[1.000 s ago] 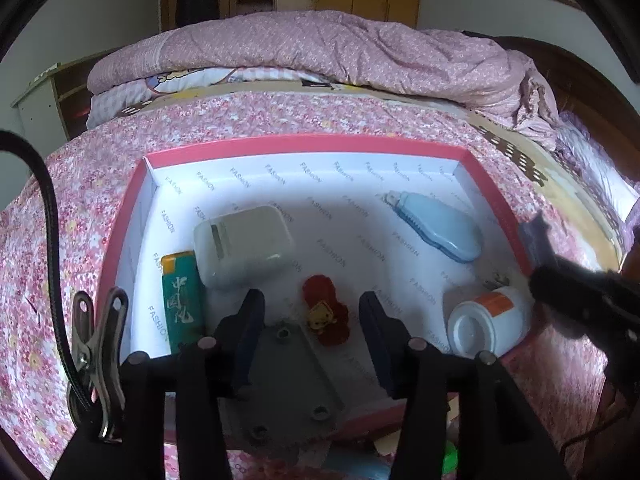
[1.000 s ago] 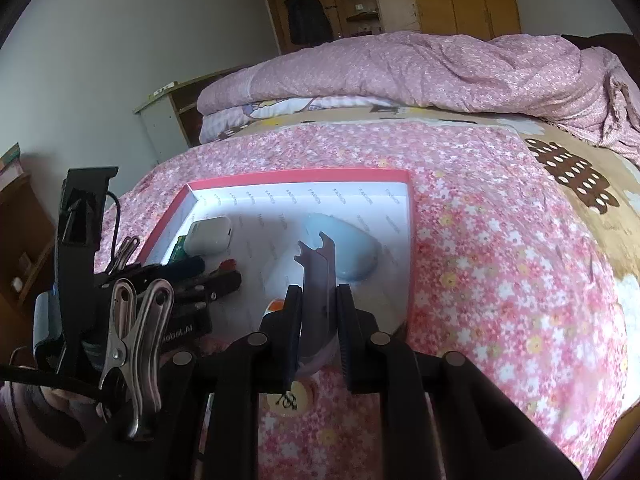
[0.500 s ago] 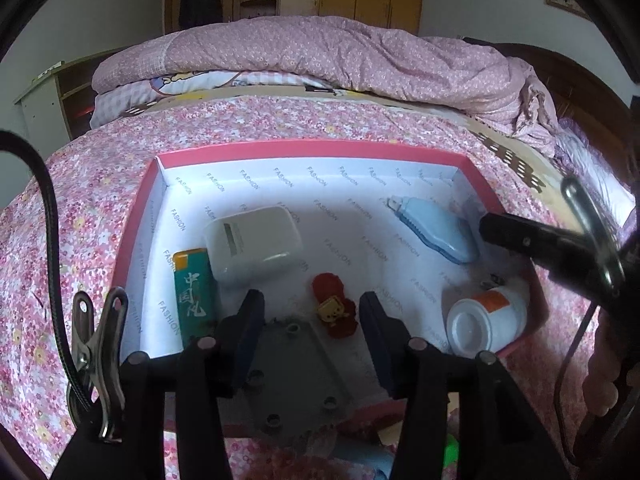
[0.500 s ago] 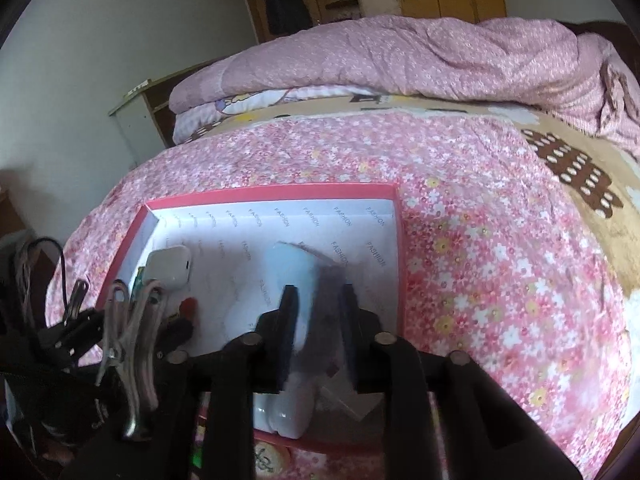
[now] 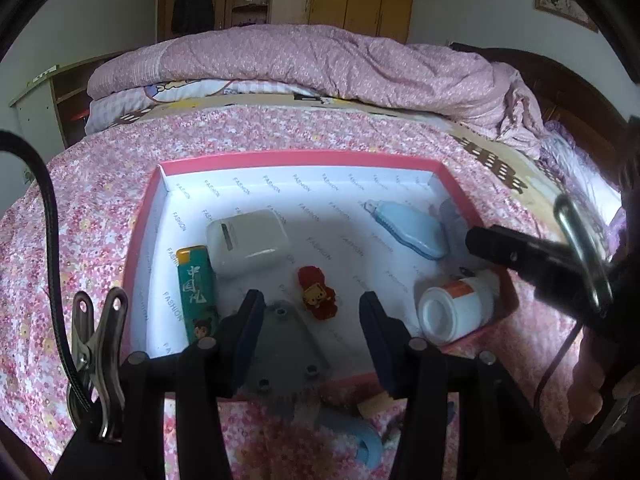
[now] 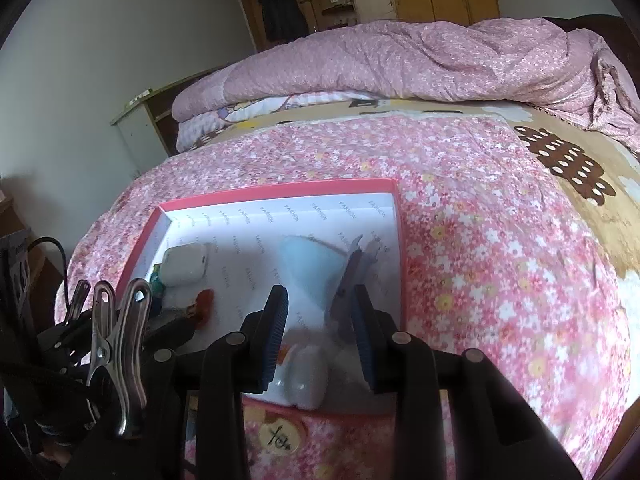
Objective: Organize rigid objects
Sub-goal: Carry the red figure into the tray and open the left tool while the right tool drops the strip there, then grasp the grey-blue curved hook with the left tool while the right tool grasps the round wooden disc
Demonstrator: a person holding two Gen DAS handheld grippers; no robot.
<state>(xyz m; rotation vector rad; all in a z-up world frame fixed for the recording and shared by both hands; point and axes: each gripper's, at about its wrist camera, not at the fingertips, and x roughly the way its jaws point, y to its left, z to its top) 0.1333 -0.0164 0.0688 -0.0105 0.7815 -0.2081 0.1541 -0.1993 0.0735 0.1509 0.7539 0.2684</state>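
Observation:
A pink-rimmed box (image 5: 140,236) with a white inside lies on the flowered bedspread. It holds a white earbud case (image 5: 246,242), a green lighter (image 5: 196,288), a red toy (image 5: 316,298), a blue tape dispenser (image 5: 412,232) and a white pill bottle (image 5: 452,310). My right gripper (image 6: 320,300) hangs over the box's near right corner, its jaws opening. A grey-purple clipper tool (image 6: 350,276) leans against the right pad only, its tip toward the box wall. My left gripper (image 5: 312,308) stands open over the near rim. A grey plate with holes (image 5: 288,344) lies below the gap, clear of the right finger.
A folded pink quilt (image 5: 320,64) is piled at the far end of the bed. A low shelf (image 6: 136,128) stands by the wall at left, with wooden wardrobes behind. A blue object (image 5: 360,444) lies on the bedspread just in front of the box.
The right gripper's jaws have parted from the grey-purple tool, which now sits lower, over the box's right side. The left gripper has drawn back and up slightly.

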